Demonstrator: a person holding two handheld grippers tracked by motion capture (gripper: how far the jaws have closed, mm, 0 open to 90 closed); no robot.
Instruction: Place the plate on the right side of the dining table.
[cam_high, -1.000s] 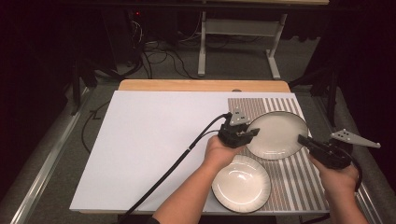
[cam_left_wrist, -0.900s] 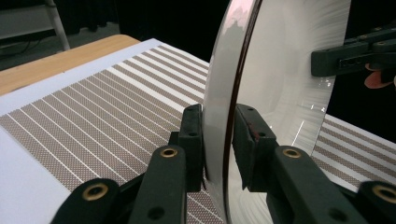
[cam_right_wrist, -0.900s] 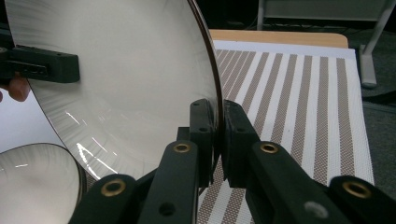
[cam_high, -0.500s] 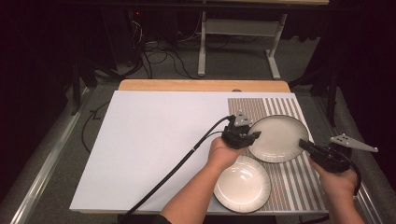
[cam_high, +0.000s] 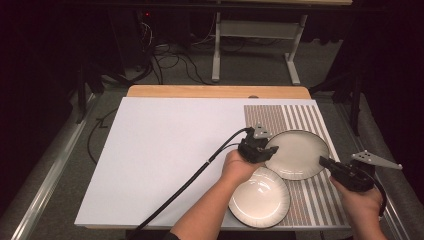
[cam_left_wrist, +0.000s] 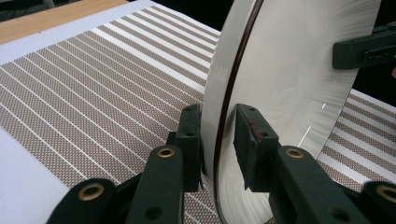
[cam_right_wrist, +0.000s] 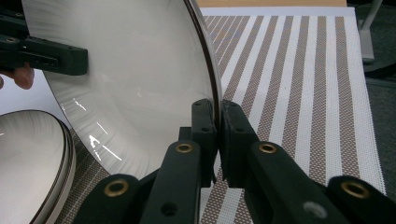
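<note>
Altogether two plates (cam_high: 298, 155) (cam_high: 260, 197), two tools (cam_high: 267, 151) (cam_high: 326, 162), one striped mat (cam_high: 300, 116).

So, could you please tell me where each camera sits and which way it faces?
High view: above the person's side, facing forward and down on the white table; forearms, left gripper, right gripper.
Left gripper view: rides that gripper, facing along its jaws across the brown striped mat.
Right gripper view: rides that gripper, facing the opposite rim.
Shared: the round white dark-rimmed plate, gripped at both sides.
</note>
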